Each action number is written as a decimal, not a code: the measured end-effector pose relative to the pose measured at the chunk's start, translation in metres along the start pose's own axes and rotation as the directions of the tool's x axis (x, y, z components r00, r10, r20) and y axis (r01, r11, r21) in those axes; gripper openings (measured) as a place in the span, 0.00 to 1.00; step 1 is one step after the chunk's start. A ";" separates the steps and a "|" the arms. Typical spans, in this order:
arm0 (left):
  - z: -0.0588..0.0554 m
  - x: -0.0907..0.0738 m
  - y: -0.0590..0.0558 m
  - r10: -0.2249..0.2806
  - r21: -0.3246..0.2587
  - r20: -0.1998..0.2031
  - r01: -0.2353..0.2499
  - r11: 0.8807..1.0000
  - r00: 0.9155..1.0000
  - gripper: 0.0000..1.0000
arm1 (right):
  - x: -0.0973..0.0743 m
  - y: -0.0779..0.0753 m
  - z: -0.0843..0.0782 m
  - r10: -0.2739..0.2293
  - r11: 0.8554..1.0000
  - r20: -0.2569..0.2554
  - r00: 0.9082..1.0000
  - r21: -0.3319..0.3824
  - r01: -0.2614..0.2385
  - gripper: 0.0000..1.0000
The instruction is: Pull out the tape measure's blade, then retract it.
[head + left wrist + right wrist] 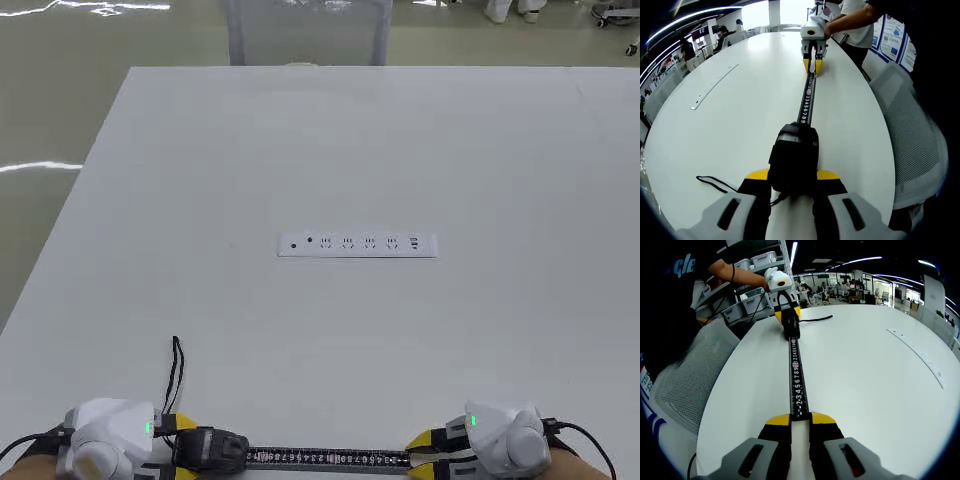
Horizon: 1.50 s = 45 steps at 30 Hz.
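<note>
The black tape measure case (210, 449) (794, 156) lies at the table's near edge, and my left gripper (183, 437) (792, 176) is shut on it. Its black blade (328, 459) (807, 95) (796, 377) with white numerals is drawn out flat along the table to the right. My right gripper (420, 452) (800, 418) is shut on the blade's tip. In the right gripper view the case (792, 327) sits far off, between the left gripper's yellow fingers (778, 316). A thin black wrist cord (176, 375) (714, 183) trails from the case.
A white power strip (357, 245) lies flat in the middle of the white table (350, 160). A chair back (306, 32) stands beyond the far edge. A mesh chair (910, 135) sits beside the near edge, where the person stands.
</note>
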<state>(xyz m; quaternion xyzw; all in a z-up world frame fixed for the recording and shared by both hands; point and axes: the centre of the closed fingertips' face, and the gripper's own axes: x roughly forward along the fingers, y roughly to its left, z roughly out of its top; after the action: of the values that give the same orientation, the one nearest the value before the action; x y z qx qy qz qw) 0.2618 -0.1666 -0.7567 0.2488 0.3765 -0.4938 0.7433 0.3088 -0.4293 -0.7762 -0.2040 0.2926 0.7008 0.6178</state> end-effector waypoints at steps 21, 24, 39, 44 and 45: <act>0.000 0.000 0.000 0.000 -0.007 -0.011 0.000 1.000 1.000 0.28 | -0.009 -0.001 -0.009 0.007 1.000 -0.009 1.000 0.014 -0.007 0.10; 0.001 0.000 0.000 0.000 -0.008 -0.011 0.000 1.000 1.000 0.28 | -0.011 -0.001 -0.010 0.008 1.000 -0.011 1.000 0.014 -0.008 0.10; 0.000 0.000 0.000 -0.001 -0.018 -0.012 0.001 1.000 1.000 0.28 | -0.015 -0.004 -0.014 -0.001 1.000 -0.020 1.000 0.006 0.001 0.11; 0.000 0.000 0.000 0.000 -0.022 -0.013 0.000 1.000 1.000 0.28 | -0.015 -0.007 -0.012 -0.025 0.999 -0.031 0.999 -0.023 0.024 0.11; 0.000 0.000 0.000 0.000 -0.023 -0.013 -0.001 1.000 1.000 0.28 | -0.015 -0.007 -0.012 -0.026 0.999 -0.033 0.999 -0.028 0.025 0.11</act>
<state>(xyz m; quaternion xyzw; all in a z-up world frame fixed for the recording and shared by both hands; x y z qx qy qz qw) 0.2623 -0.1670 -0.7569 0.2436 0.3869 -0.4877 0.7437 0.3168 -0.4481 -0.7763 -0.2277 0.2908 0.6933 0.6188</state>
